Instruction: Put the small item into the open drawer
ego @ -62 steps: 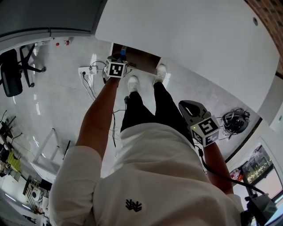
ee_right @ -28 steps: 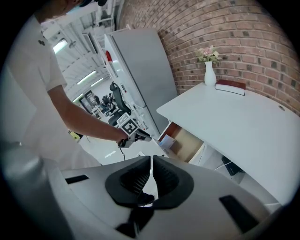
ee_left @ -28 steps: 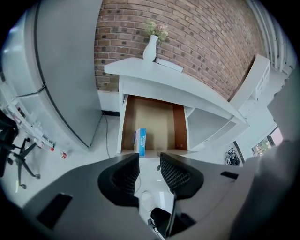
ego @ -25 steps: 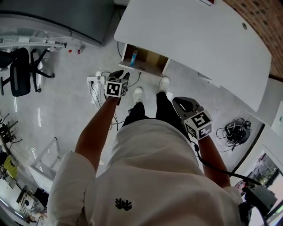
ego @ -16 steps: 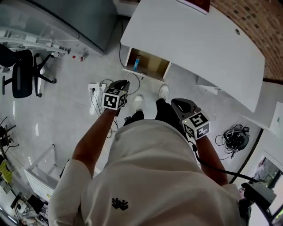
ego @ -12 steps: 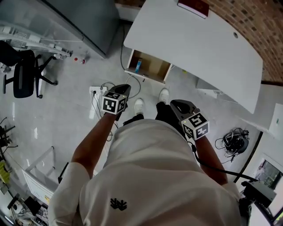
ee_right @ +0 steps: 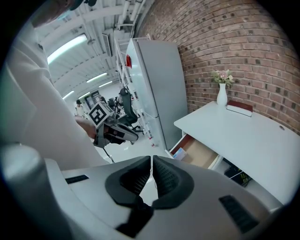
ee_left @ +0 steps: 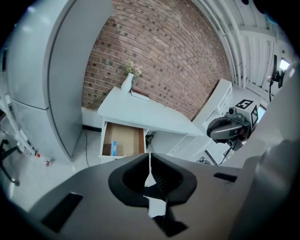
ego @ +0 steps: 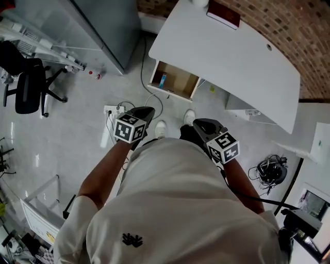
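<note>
- Small blue item (ego: 163, 80) lies inside the open drawer (ego: 181, 82) under the table (ego: 227, 56).
- Probably a light, stiff packet, though it is too small to tell; pinch its long edges.
- Left tool (ee_left: 150, 164) and right tool (ee_right: 152, 164): jaws together, empty.

A vase (ee_right: 221, 100) and a red book (ee_right: 240, 108) sit on the white desk (ee_right: 255, 138) by the brick wall (ee_right: 243, 42).

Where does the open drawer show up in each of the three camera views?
Head view: open drawer upper centre, under the white desk's near edge.
Left gripper view: open drawer left of centre, below the desk top.
Right gripper view: open drawer right of centre, lower half.
Shared landmark: the red book lying on the desk.
</note>
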Demonstrator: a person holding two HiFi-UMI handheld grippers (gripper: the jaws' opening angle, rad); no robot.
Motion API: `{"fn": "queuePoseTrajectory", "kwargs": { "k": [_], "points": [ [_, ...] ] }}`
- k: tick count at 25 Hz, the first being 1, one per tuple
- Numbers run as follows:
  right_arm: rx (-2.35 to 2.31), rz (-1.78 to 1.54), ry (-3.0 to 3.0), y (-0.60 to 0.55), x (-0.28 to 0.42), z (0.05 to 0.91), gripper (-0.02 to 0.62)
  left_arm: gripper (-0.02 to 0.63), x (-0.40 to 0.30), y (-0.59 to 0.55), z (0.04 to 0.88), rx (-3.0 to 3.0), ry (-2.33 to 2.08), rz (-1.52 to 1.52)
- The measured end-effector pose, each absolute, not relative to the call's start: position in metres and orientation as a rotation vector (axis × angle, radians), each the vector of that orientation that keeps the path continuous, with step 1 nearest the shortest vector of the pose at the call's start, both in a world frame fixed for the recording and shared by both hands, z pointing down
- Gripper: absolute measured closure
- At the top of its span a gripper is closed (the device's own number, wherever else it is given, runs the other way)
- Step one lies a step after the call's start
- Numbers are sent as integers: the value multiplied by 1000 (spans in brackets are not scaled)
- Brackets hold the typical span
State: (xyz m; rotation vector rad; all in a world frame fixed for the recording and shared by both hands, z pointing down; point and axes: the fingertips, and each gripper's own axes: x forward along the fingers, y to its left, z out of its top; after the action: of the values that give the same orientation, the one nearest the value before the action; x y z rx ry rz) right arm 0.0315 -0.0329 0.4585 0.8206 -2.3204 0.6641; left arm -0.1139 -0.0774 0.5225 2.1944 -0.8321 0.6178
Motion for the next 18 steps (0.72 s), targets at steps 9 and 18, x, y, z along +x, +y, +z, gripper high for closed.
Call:
{"fn": "queuePoseTrajectory", "kwargs": {
  "k": [9,18],
  "points": [
    [824,701,-2315,-38,35,457,557,575,-105,-78,513,2220,-802,630],
    [870,687,-2307,-32,38,450,561,575,-101,-68,512,2237,-764,645]
  ]
}}
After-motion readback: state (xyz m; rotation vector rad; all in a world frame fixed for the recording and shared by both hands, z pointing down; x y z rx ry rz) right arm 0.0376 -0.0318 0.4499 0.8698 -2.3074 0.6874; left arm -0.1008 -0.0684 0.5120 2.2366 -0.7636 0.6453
